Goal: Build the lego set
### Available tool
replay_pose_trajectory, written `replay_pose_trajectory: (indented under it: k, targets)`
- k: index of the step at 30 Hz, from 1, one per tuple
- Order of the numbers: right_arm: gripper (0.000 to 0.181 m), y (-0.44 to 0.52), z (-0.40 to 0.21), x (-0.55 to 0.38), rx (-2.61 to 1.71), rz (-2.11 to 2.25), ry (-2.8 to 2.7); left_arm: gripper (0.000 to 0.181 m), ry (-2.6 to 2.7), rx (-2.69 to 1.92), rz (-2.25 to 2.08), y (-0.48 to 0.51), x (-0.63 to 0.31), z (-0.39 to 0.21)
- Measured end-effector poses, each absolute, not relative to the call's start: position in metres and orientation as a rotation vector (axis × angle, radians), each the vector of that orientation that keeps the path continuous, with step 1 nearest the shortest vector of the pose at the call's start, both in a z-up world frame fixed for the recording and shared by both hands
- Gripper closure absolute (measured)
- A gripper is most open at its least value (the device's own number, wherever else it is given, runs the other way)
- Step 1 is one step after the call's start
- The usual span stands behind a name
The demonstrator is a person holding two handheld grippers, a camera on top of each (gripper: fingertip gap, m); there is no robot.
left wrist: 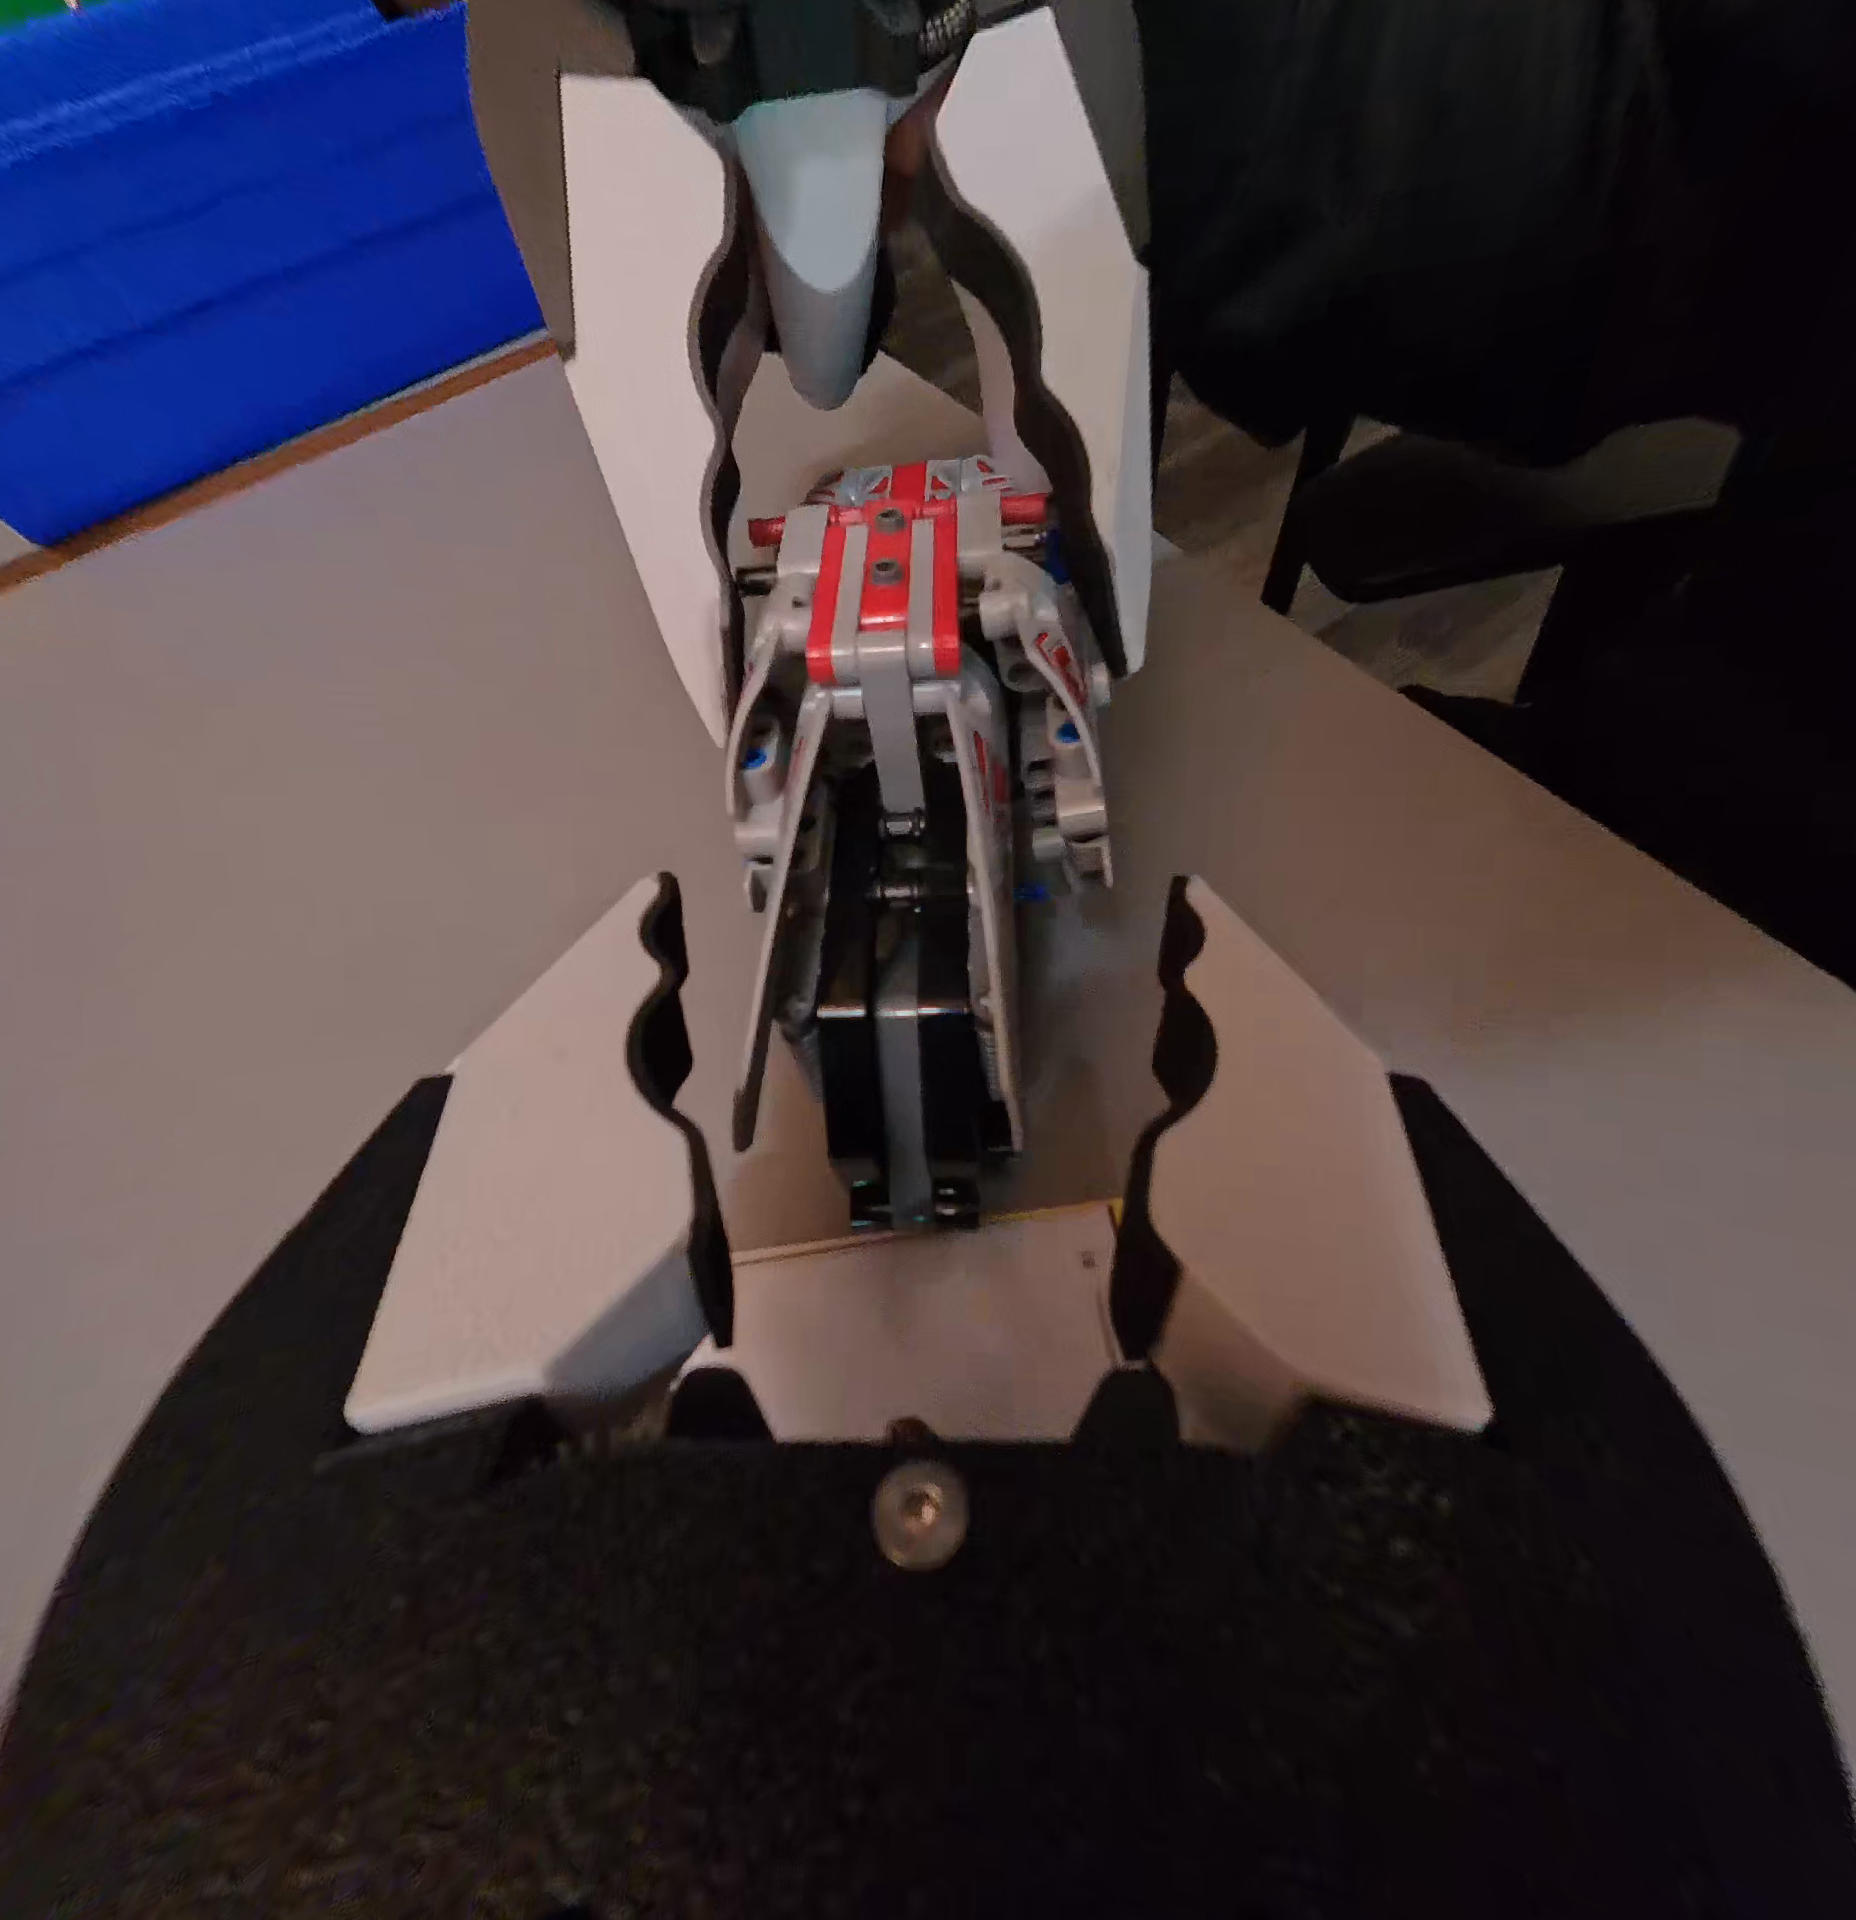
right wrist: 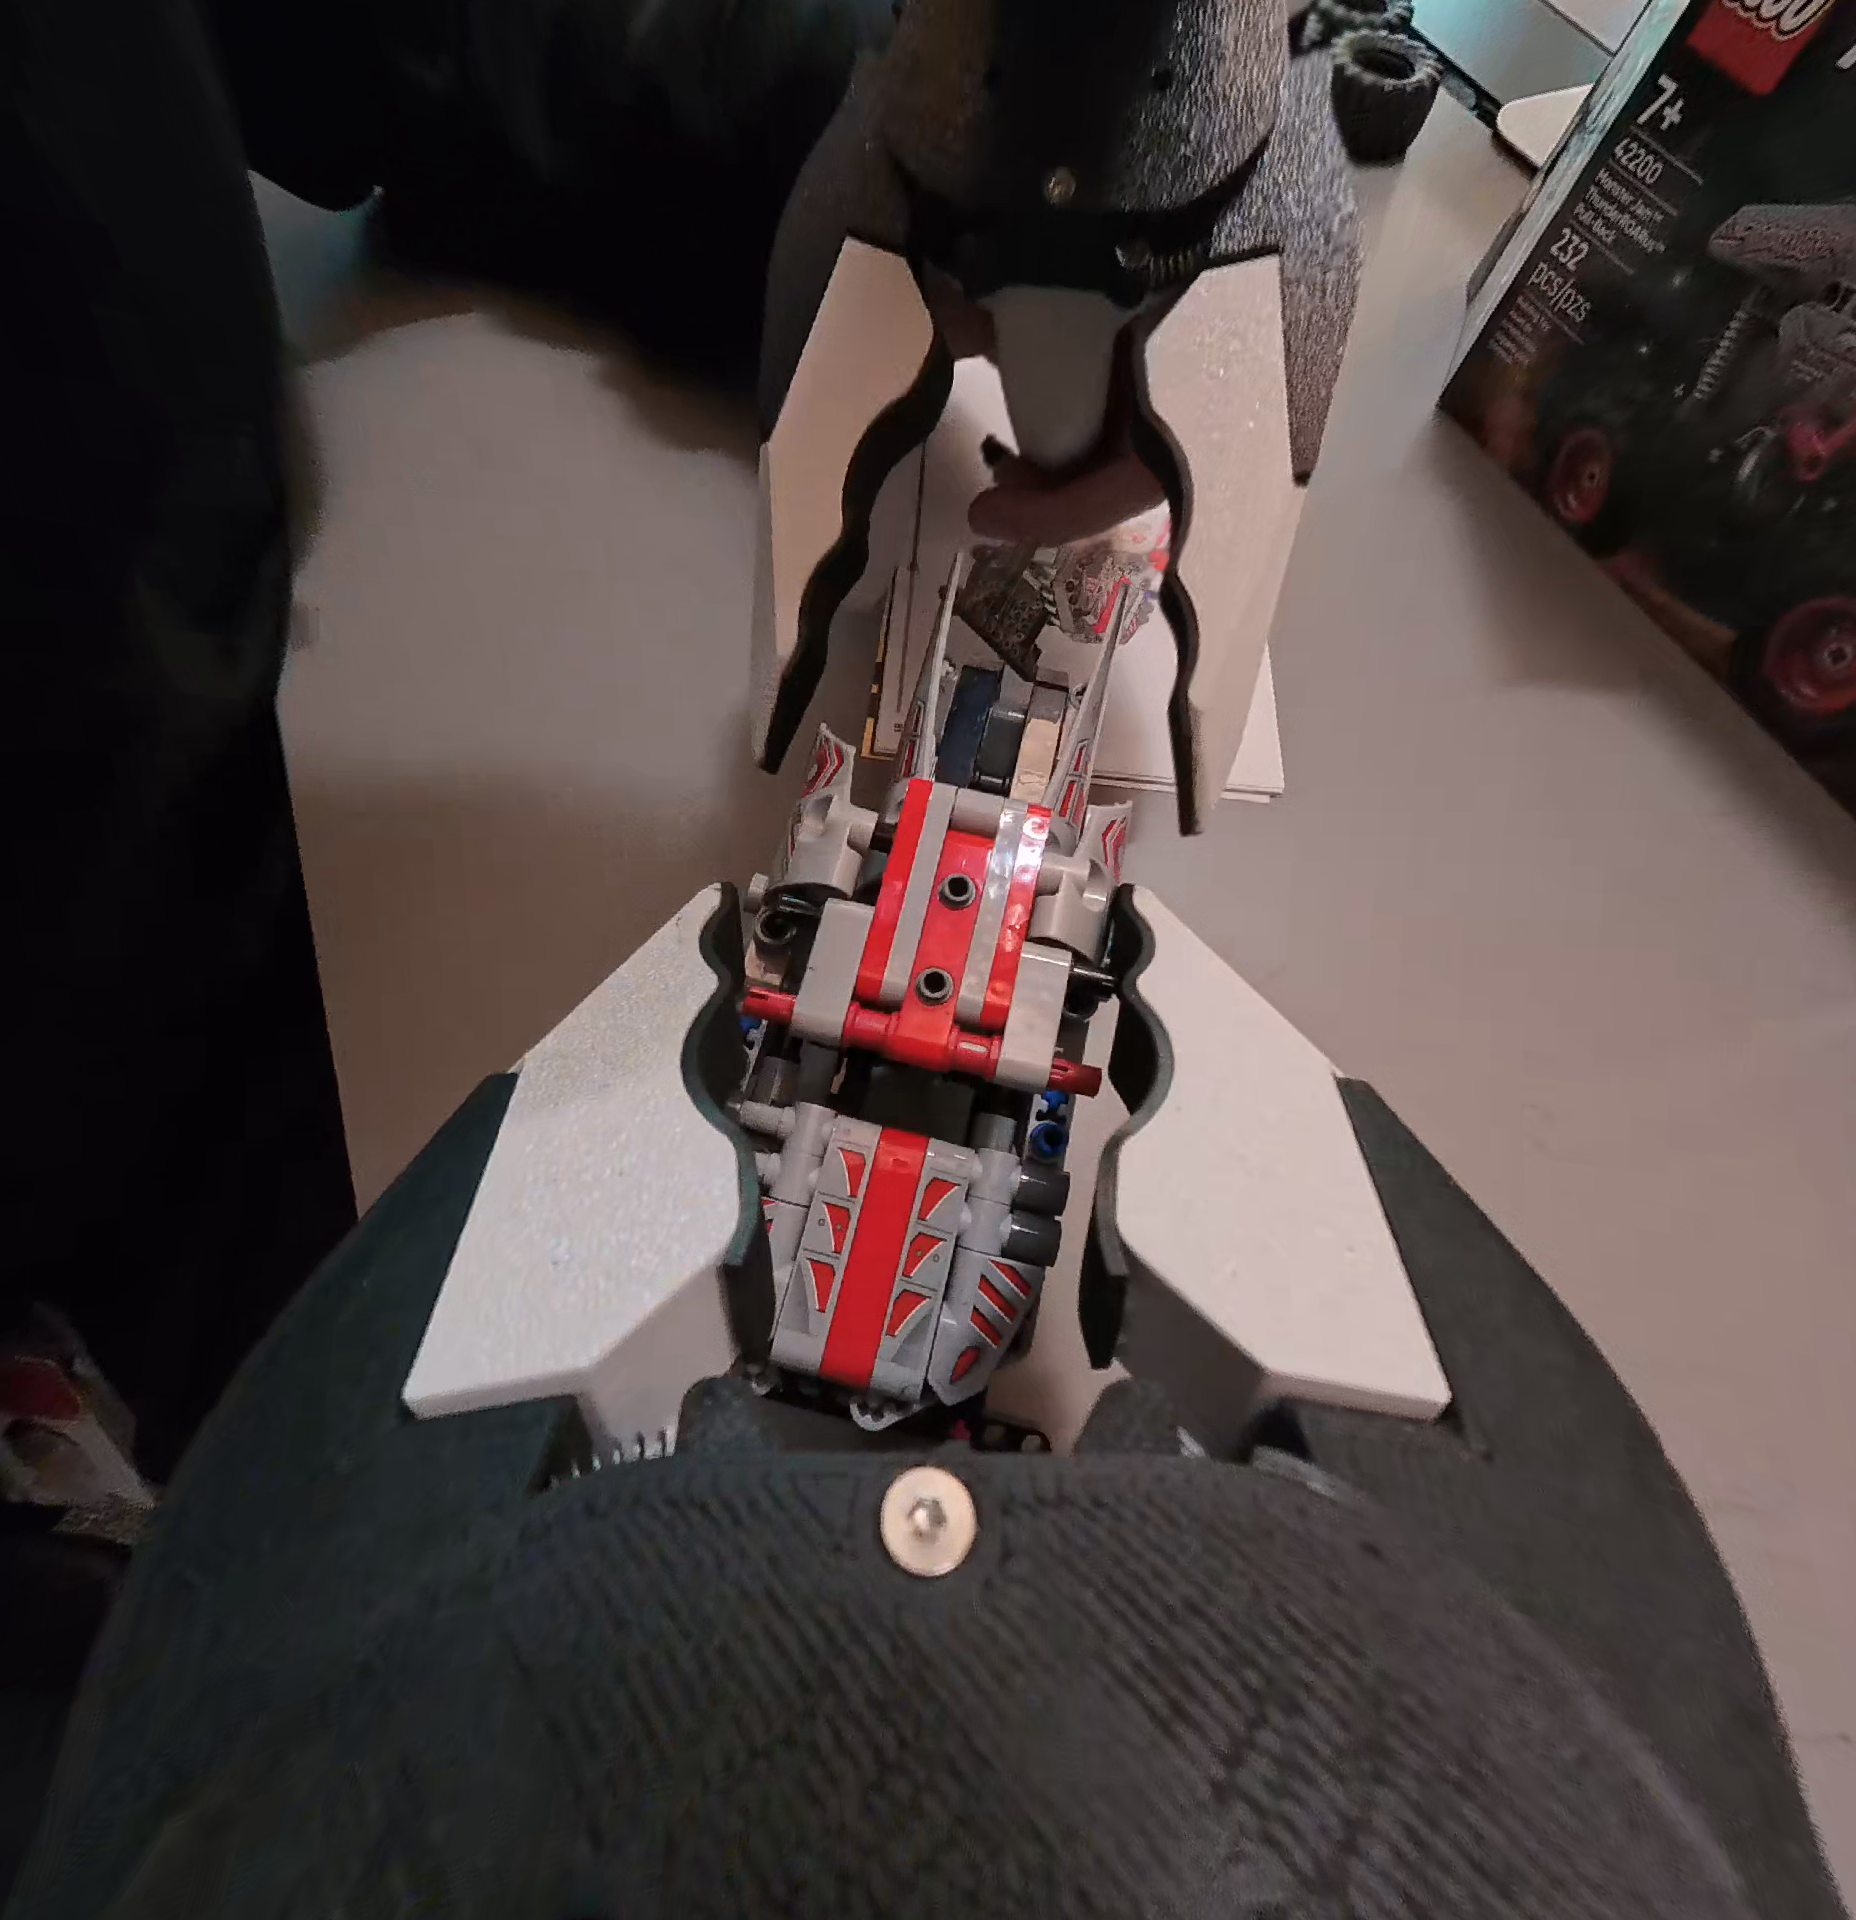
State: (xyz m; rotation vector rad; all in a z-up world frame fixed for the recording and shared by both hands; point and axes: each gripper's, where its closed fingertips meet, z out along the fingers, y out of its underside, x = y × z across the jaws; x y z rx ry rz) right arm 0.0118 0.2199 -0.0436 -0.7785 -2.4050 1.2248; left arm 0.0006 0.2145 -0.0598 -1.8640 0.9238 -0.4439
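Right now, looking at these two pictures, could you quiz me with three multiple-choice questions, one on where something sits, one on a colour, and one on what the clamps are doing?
1. Where is the product box?
A. On the table at the right of the right wrist view
B. Inside the blue bin
C. Under the model

2. What colour is the stripe along the lego model?
A. Green
B. Red
C. Yellow

3. What is the right gripper doing?
A. Hanging open over bare table
B. Lying on the floor
C. Closed on the model

Answers: 1 A, the box stands on the white table at that edge. 2 B, a red band runs down the grey body. 3 C, both fingers press the model's sides; the left gripper is open around its far end.
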Motion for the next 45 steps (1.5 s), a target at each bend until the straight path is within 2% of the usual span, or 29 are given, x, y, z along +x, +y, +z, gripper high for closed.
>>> replay_pose_trajectory:
  k: [4, 13, 18, 29, 34, 45]
  targets:
    - [0.103, 0.224, -0.042, 0.007, -0.809, 1.203, -2.350, 0.094, 0.896, -1.844, -0.477, 0.217, 0.006, -0.063]
    - [0.102, 0.224, -0.047, 0.007, -0.919, 1.100, -2.288, 0.102, 0.830, -1.769, -0.474, 0.222, 0.012, -0.054]
    - [0.110, 0.219, -0.046, 0.011, -0.864, 1.097, -2.295, 0.108, 0.845, -1.760, -0.442, 0.223, 0.014, -0.055]
    - [0.111, 0.216, -0.045, 0.015, -0.799, 1.137, -2.324, 0.111, 0.759, -1.747, -0.504, 0.226, 0.024, -0.040]
    - [0.112, 0.215, -0.046, 0.014, -0.821, 1.156, -2.327, 0.121, 0.705, -1.747, -0.558, 0.227, 0.024, -0.030]
    - [0.112, 0.211, -0.046, 0.006, -0.847, 1.197, -2.304, 0.126, 0.819, -1.814, -0.546, 0.221, 0.016, -0.028]
